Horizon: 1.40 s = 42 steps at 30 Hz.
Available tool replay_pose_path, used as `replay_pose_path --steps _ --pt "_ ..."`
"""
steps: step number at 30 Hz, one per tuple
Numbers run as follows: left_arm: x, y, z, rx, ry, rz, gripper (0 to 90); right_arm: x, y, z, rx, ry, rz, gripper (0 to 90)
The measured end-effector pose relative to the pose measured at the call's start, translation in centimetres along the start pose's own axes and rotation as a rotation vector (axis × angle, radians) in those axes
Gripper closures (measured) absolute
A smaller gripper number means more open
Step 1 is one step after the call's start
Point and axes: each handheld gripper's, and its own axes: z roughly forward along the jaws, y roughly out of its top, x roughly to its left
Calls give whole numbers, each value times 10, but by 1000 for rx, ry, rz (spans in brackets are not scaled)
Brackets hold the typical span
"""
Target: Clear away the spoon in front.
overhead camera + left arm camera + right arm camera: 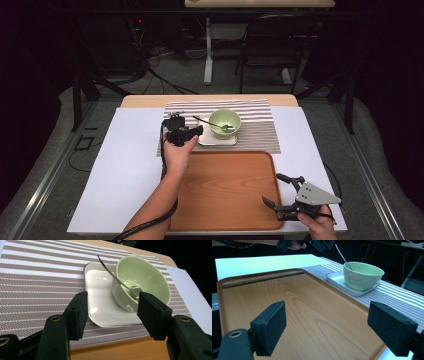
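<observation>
A light green bowl (225, 122) (147, 277) (362, 275) stands on a white square plate (210, 139) (100, 290) (337, 280). A metal spoon (207, 122) (112, 272) (343, 257) rests in the bowl, its handle leaning out to the left. My left gripper (192, 131) (115, 312) hovers just left of the plate, open; plate and bowl lie beyond its pads, untouched. My right gripper (272, 188) (331, 327) is open at the near right corner of the wooden tray (225, 190) (299, 302), holding nothing.
Plate and bowl sit on a brown-and-white striped placemat (260, 125) (37, 277) at the back of the table. A white sheet (125, 165) covers the table around the tray. Behind the table stand a dark chair (270, 45) and a desk leg (208, 55), with cables on the floor.
</observation>
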Motion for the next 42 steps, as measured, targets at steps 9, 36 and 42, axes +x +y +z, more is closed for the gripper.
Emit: replay_pose_path --steps 9,36,42 --pt "0 5 12 1 7 -12 431 0 0 0 -2 1 1 149" --pt "-15 13 52 -17 37 -7 438 -1 0 0 -4 2 6 149" --pt "-19 11 65 -14 38 -18 440 -1 0 0 -6 3 5 149"
